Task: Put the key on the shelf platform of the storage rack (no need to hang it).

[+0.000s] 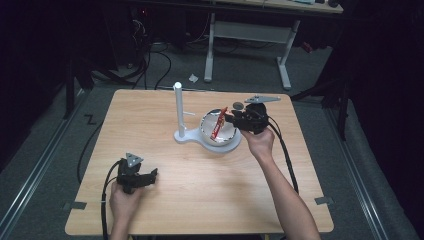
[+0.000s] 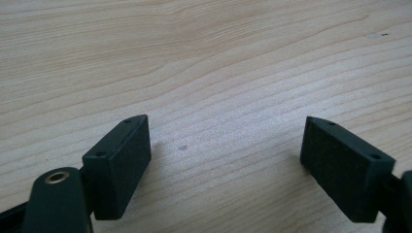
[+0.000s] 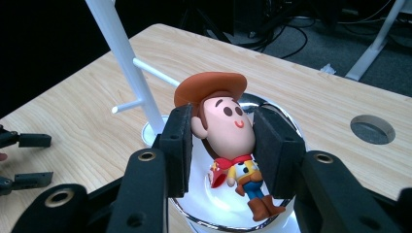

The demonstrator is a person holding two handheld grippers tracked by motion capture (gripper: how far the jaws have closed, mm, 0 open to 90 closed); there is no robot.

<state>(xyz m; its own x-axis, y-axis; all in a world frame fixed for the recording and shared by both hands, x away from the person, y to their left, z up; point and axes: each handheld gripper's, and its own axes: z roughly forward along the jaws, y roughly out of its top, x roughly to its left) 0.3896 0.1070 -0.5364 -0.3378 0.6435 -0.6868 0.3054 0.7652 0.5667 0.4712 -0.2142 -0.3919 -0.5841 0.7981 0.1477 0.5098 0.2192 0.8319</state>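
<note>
The right hand-held gripper (image 3: 221, 145) pinches a small cowboy figurine with brown hat (image 3: 228, 141) by the head, its long axis hanging toward 6 o'clock over the shiny round metal bowl (image 3: 286, 124). The left hand-held gripper (image 2: 226, 160) rests spread on the wooden surface (image 2: 204, 58), well apart at 7 o'clock.

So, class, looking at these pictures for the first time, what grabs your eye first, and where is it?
A cowboy figure with a brown hat, clamped by the head in the right gripper over a shiny bowl mid-table. Beside the bowl rises a white stand. The left gripper sits open near the table front edge.
</note>
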